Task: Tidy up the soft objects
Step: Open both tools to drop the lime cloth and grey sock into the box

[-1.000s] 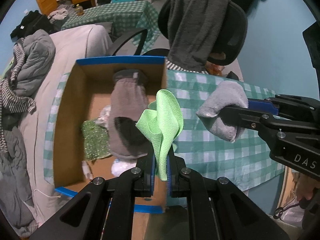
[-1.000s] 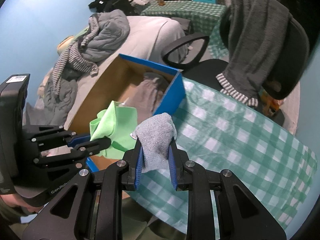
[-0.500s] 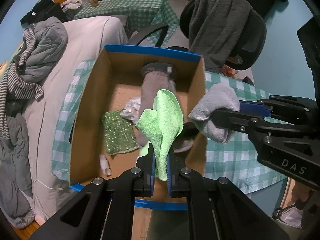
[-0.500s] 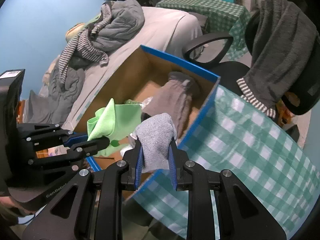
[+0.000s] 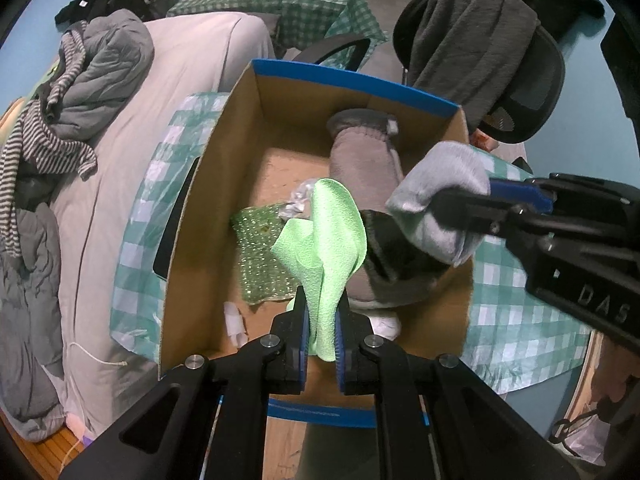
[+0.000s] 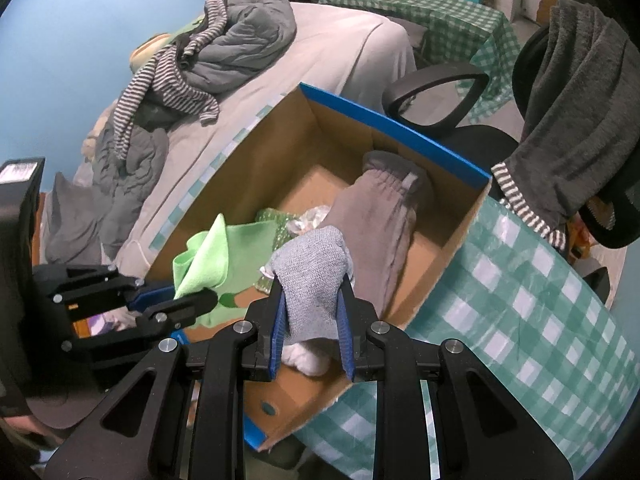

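Green microfibre cloth (image 5: pixel 325 240) was clamped between the fingers of the left hand-held gripper (image 5: pixel 322 336), suspended above the open cardboard box (image 5: pixel 208 184). The right hand-held gripper (image 6: pixel 311 320) was closed on a grey sock (image 6: pixel 312 276), held over the box's right side. Inside the box lay a grey mitten (image 5: pixel 364 160) and green bubble wrap (image 5: pixel 256 248). The box stood on a checked desk (image 6: pixel 520 300).

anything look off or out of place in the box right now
Mostly no. Both tongs hang over the cardboard box, the left tongs shut on the green cloth, the right tongs on the grey sock. Only oddity: crumpled clear plastic and sparkly green wrap among the soft items.
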A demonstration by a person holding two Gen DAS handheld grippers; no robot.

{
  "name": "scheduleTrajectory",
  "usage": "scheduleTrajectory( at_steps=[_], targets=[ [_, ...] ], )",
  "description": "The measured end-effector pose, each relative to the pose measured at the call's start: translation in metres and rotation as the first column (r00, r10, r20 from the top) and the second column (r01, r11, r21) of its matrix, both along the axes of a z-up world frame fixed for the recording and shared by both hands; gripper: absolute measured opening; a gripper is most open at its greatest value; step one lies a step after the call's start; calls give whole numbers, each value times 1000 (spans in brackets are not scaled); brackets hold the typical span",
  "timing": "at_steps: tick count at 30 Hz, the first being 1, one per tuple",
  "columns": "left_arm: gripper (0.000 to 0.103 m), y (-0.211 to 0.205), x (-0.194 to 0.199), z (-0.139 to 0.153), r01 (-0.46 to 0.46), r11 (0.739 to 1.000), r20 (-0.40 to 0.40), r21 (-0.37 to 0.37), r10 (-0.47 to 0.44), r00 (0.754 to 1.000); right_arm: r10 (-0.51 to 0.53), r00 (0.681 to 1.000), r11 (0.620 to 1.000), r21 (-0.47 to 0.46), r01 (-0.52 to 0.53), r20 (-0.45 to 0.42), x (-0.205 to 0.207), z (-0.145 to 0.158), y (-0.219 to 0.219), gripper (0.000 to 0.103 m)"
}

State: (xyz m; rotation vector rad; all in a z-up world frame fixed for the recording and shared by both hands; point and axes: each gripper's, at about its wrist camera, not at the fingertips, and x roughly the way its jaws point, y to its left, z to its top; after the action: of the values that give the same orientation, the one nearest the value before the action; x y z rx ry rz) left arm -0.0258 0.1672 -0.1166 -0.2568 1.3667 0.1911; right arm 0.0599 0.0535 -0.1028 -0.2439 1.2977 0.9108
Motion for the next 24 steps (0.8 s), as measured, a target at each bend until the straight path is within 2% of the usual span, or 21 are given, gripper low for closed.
scheduleTrajectory(
  at_steps=[1,5,10,18,22,24],
  targets=[
    [13,2,0,-1,-5,1000,-3,-2,5,1000,-3,1000,1000,0,3,-1,1,0,1,24],
    [38,7,0,-1,-17,1000,4,8,17,1000,-17,1000,1000,-9,18,11,7,0,5,27],
    [44,10,0,3,-24,1000,13,15,24,1000,-33,998,999,-17,34,46,8,7,3,59],
    [57,9,-5,18,-37,999,28,29,36,999,-69,994,997,-33,73,86,8,24,-8,67],
    [59,7,-9,32,-32,999,50,27,31,998,-95,991,995,-27,98,97,5,36,-19,67],
    [65,4,-10,39,-32,999,59,26,31,998,-100,989,994,-25,104,109,2,44,-24,67]
  ],
)
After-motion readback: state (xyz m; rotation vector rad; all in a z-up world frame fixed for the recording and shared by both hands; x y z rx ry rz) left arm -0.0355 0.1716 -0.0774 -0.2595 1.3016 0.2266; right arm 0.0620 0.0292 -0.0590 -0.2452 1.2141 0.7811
